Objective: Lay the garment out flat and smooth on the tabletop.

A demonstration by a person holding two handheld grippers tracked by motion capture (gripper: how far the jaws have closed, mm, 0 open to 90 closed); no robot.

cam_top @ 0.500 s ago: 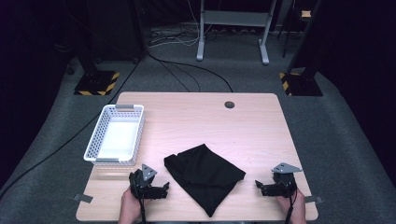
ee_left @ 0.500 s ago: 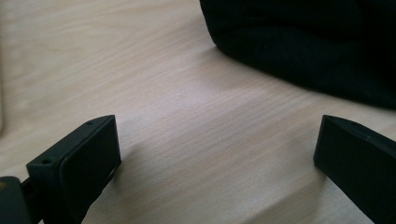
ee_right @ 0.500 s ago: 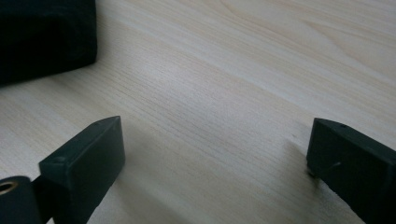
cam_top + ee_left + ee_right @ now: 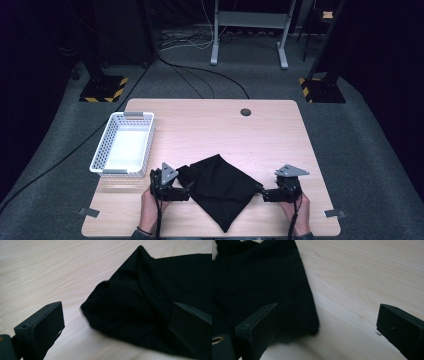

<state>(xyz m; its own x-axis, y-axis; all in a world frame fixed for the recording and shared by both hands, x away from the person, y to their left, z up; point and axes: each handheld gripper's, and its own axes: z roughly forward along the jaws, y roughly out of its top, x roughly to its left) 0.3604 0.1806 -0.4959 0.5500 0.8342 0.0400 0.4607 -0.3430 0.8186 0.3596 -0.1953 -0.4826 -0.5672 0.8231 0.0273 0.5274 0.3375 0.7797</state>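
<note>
Flanking the black cloth (image 4: pixel 220 187) on the table (image 4: pixel 210 125) now, both grippers low at the near edge. Left gripper (image 4: pixel 184 192) has its jaws wide, the cloth's corner lying between them, no pinch. Right gripper (image 4: pixel 264 195) is wide too, at the cloth's opposite corner. White basket (image 4: pixel 110 150) sits far left.

I'm looking into a dim lab or recording studio: a light wooden counter (image 4: pixel 215 125) is standing on grey carpet (image 4: pixel 370 150), cables (image 4: pixel 200 75) are trailing across it, and stand bases with hazard-striped feet (image 4: pixel 102 90) are ringing the space.
</note>
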